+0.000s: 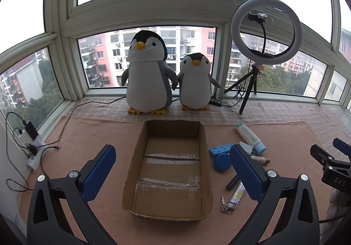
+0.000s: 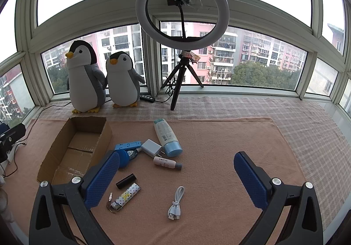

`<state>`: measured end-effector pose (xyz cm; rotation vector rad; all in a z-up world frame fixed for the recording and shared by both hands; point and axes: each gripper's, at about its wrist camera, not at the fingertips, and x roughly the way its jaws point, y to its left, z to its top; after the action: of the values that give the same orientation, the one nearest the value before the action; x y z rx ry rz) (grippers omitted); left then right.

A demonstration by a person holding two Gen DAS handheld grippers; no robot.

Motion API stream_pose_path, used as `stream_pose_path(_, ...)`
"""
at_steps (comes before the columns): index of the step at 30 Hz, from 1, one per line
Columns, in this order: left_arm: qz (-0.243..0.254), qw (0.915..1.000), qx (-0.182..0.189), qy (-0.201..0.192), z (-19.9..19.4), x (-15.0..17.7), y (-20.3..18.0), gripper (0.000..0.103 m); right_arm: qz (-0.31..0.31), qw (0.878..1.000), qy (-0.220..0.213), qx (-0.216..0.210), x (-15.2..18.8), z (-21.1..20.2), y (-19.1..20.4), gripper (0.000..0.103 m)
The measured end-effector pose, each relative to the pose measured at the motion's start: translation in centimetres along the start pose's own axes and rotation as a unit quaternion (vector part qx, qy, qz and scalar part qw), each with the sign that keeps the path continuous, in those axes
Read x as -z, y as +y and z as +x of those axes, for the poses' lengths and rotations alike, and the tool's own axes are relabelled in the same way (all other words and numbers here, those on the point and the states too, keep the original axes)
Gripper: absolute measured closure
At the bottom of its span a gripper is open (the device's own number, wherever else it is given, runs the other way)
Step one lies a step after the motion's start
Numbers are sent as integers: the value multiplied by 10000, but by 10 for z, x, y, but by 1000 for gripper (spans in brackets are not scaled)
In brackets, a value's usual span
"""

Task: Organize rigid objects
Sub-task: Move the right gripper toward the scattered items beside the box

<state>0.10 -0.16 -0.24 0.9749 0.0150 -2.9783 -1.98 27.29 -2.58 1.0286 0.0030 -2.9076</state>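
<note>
My right tool [image 2: 176, 176] hangs released over the cable [image 2: 176, 203]; left tool [image 1: 173, 166] released above the empty box [image 1: 169, 170]. The stiff, light black tube [image 2: 126, 181] nearby suits a mid-body pinch.

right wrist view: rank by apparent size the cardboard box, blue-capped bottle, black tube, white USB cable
1. cardboard box
2. blue-capped bottle
3. white USB cable and black tube: look similar; the cable lies nearer the camera, so unranked.

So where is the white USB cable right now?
In the right wrist view, the white USB cable lies coiled on the pink mat, low and centre between the open jaws, right of the patterned lighter. It does not show in the left wrist view.
</note>
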Motion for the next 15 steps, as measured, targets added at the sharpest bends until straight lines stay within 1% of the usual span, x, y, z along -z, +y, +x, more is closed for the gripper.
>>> stream_pose_path(15, 15, 10000, -20, -67, -2, -1, 0, 0, -8, 10000, 4, 14, -2, 1, 1, 0)
